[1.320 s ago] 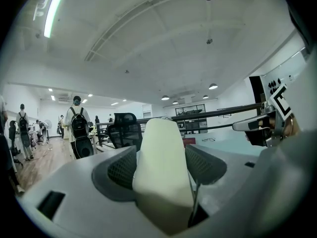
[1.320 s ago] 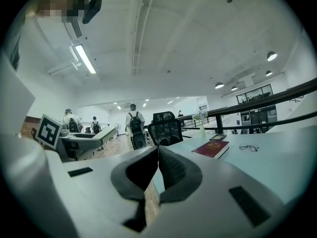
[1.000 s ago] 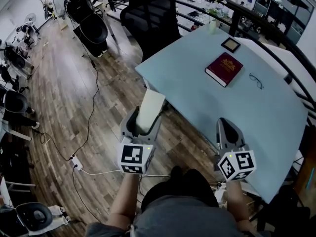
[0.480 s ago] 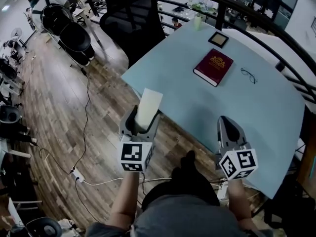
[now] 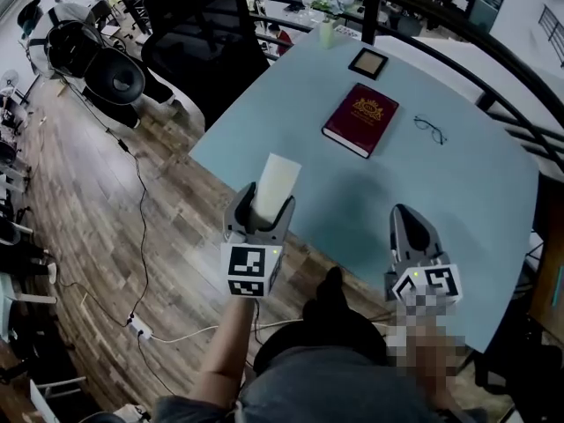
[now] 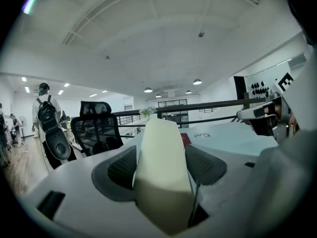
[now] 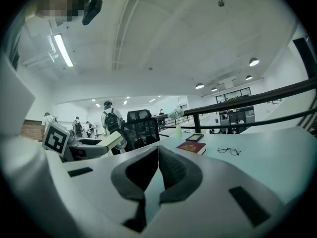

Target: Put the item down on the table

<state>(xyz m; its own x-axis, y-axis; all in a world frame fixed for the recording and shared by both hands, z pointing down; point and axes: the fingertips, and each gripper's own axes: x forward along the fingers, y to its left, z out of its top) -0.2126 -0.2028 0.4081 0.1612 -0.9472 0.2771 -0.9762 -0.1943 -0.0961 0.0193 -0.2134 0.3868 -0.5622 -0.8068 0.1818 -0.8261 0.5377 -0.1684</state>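
Observation:
My left gripper (image 5: 260,214) is shut on a pale cream block (image 5: 275,188) that sticks up past its jaws, just over the near left edge of the light blue table (image 5: 476,192). In the left gripper view the cream block (image 6: 162,167) fills the space between the dark pads. My right gripper (image 5: 411,229) hovers over the table's near right part with its jaws closed and nothing in them; its pads (image 7: 168,170) meet at the tips in the right gripper view.
On the table lie a dark red book (image 5: 359,118), a pair of glasses (image 5: 429,129), a small framed square (image 5: 367,61) and a green cup (image 5: 326,33). A black office chair (image 5: 203,47) stands at the table's left corner. Cables run over the wooden floor (image 5: 97,236). A black railing (image 5: 458,33) borders the far side.
Both grippers have moved forward toward the table. The left gripper with the cream block has gone from above the floor to the table's edge. Grips are unchanged.

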